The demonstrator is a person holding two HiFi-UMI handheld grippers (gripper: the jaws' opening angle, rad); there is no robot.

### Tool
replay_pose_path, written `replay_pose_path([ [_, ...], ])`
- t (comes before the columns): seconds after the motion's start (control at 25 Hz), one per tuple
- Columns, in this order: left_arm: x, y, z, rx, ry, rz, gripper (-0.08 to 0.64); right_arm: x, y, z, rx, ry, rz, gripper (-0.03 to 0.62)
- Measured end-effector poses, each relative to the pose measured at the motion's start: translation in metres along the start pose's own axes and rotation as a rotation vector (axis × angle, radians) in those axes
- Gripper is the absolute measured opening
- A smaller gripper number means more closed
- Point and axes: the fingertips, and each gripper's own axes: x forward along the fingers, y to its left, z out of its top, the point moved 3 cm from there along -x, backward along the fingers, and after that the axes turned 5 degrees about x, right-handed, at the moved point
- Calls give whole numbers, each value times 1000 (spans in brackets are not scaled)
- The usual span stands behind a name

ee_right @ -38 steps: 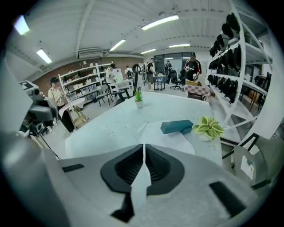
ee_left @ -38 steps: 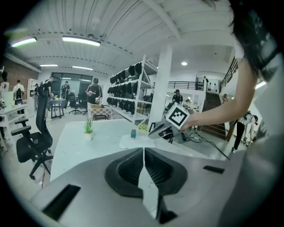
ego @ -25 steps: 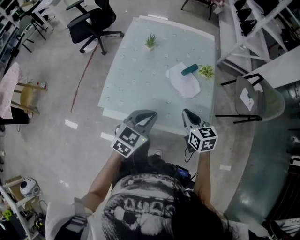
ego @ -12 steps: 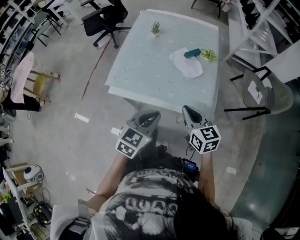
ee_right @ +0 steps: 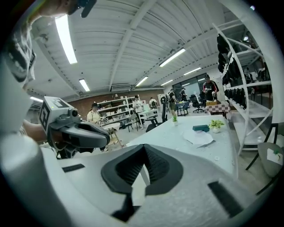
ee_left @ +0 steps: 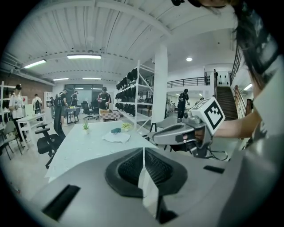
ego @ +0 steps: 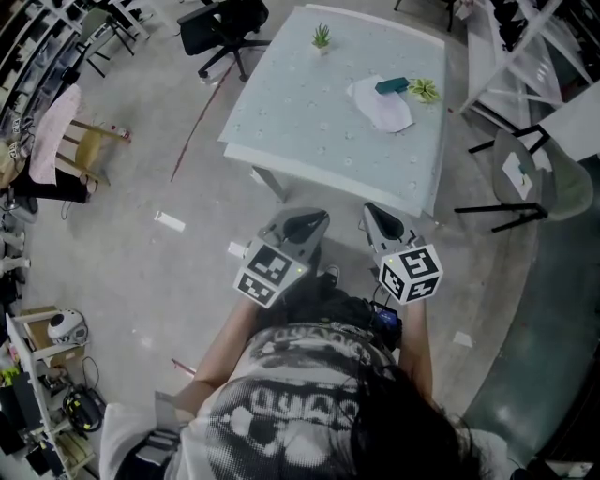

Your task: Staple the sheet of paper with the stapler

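Observation:
A white sheet of paper (ego: 382, 105) lies on the pale green table (ego: 309, 122), towards its far right corner. A teal stapler (ego: 392, 85) rests on the sheet's far edge. Both grippers hang short of the table's near edge, over the floor. My left gripper (ego: 305, 217) is shut with nothing in it, and my right gripper (ego: 368, 208) beside it is shut and empty too. In the left gripper view the paper (ee_left: 116, 137) and stapler (ee_left: 116, 130) lie far ahead. The right gripper view shows the paper (ee_right: 199, 137) and stapler (ee_right: 200, 127) equally distant.
Two small potted plants stand on the table, one at the far edge (ego: 322, 37) and one beside the stapler (ego: 425, 90). A black office chair (ego: 225, 23) is at the far left. A grey chair (ego: 525, 183) and white shelving (ego: 525, 47) are on the right.
The table has slid up and away in the head view. Both grippers, which hung at its near edge, now stand back from it over the floor.

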Motion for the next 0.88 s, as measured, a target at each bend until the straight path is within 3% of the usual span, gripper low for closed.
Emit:
replay_pose_path([
  [0.88,-30,-17,-12,0,-27,14,7,-7,33,-14,-39,14,39,-11],
])
